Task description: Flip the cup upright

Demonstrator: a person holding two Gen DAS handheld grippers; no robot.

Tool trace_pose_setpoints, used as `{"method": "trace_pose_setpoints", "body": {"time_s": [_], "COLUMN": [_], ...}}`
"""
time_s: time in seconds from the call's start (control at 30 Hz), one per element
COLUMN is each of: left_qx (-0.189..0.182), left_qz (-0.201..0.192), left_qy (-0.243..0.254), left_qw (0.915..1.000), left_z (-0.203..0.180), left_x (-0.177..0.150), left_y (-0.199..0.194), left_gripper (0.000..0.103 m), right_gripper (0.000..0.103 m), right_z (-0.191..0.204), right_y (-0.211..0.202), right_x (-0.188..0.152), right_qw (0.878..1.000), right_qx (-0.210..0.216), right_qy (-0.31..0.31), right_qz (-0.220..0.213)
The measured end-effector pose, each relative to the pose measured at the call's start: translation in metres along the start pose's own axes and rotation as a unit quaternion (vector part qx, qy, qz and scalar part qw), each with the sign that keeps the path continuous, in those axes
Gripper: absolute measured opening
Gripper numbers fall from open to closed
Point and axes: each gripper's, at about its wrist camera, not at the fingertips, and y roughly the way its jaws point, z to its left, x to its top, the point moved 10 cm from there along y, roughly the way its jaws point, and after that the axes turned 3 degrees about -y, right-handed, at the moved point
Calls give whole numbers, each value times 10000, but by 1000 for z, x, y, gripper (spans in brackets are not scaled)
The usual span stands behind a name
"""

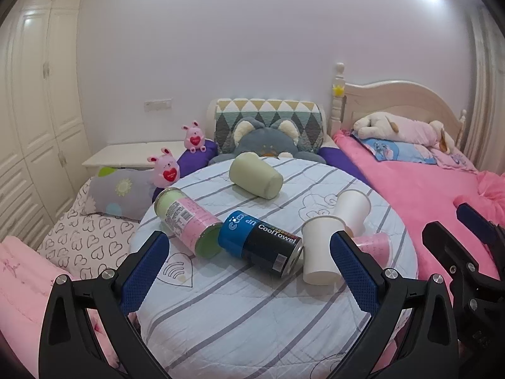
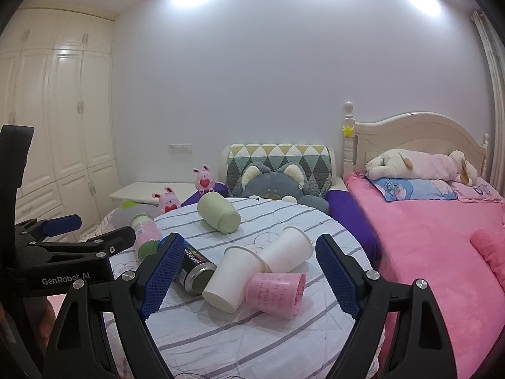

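Several cups and cans lie on their sides on a round table with a striped cloth (image 1: 240,315). A pale green cup (image 1: 255,175) lies at the far side, also in the right wrist view (image 2: 218,213). Two white paper cups (image 1: 318,251) (image 1: 352,210) and a pink cup (image 2: 276,293) lie at the right. My left gripper (image 1: 249,271) is open above the near table edge, in front of the cans. My right gripper (image 2: 249,279) is open, with the white cups (image 2: 230,281) and pink cup between and beyond its fingers.
A pink-and-green can (image 1: 187,221) and a blue-black CoolTowel can (image 1: 262,246) lie at the table's left and centre. Beds with pink blankets (image 2: 442,252), plush toys (image 1: 165,170) and a cat cushion (image 1: 268,142) surround the table. A wardrobe (image 1: 38,110) stands left.
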Motion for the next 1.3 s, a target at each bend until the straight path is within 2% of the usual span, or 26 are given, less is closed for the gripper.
{"method": "trace_pose_setpoints", "body": {"time_s": [0.47, 0.73, 1.03, 1.3], "left_qx": [-135, -70, -13, -132], "left_qz": [40, 87, 120, 60], "left_qy": [135, 23, -14, 29], "left_qw": [9998, 9999, 9999, 9999], "left_z": [-10, 2, 16, 20], "left_x": [-4, -3, -5, -4], "left_y": [7, 10, 13, 15], "left_gripper": [103, 103, 103, 103], "right_gripper": [86, 86, 86, 86], "right_z": [-8, -11, 3, 11], "right_y": [10, 20, 36, 42], "right_x": [-8, -15, -19, -17], "right_qw": [9999, 9997, 9992, 9990], "right_qx": [-59, -13, 154, 173], "right_qy": [70, 103, -130, -220], "right_qz": [114, 239, 352, 353]}}
